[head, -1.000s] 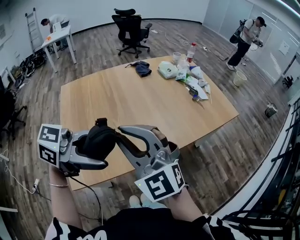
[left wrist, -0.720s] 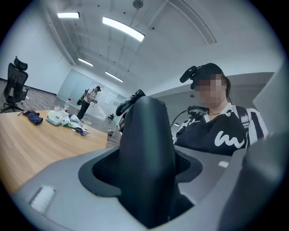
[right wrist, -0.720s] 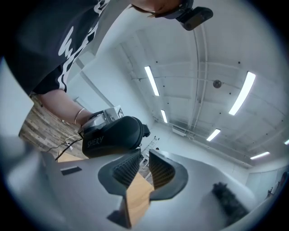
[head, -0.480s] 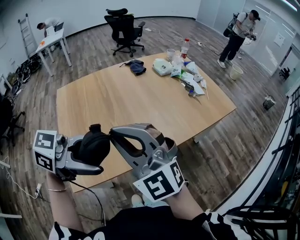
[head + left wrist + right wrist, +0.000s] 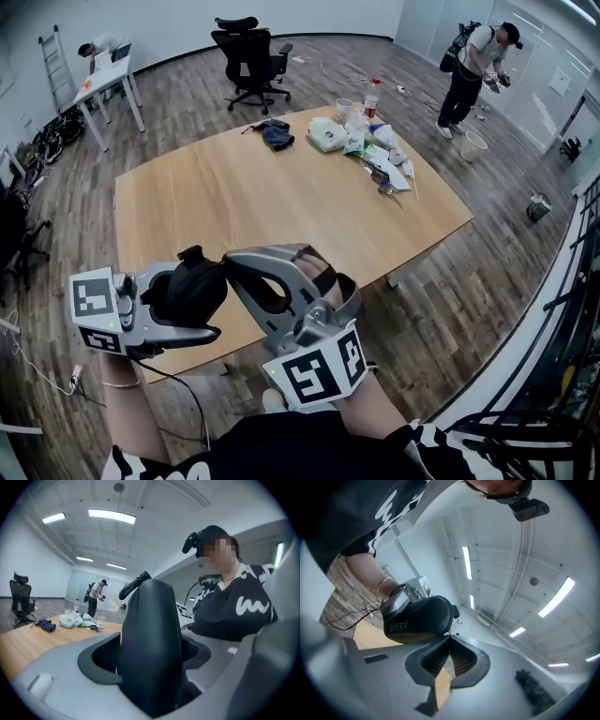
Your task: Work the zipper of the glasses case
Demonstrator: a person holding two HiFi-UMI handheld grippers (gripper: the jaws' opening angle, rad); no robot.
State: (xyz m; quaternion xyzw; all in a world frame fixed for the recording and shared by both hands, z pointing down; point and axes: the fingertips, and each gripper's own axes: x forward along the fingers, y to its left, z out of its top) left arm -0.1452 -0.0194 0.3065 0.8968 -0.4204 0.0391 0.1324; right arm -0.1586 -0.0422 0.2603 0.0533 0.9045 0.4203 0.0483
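Observation:
The black glasses case hangs in the air over the near table edge, between the jaws of my left gripper. The pads press its sides while those jaws are opening slightly. In the left gripper view the case stands upright and fills the gap of the left gripper; a small black tab sticks up at its top. My right gripper reaches in from the right. Its tips are together against the edge of the case. Whether they pinch the zipper pull is hidden.
The wooden table lies ahead, with a heap of packets and bottles and a dark cloth at its far side. Behind it stand an office chair, a person at the far right and another at a desk.
Both grippers and the case have drifted slightly left and down in the head view. The left grip and the right tips at the case look the same.

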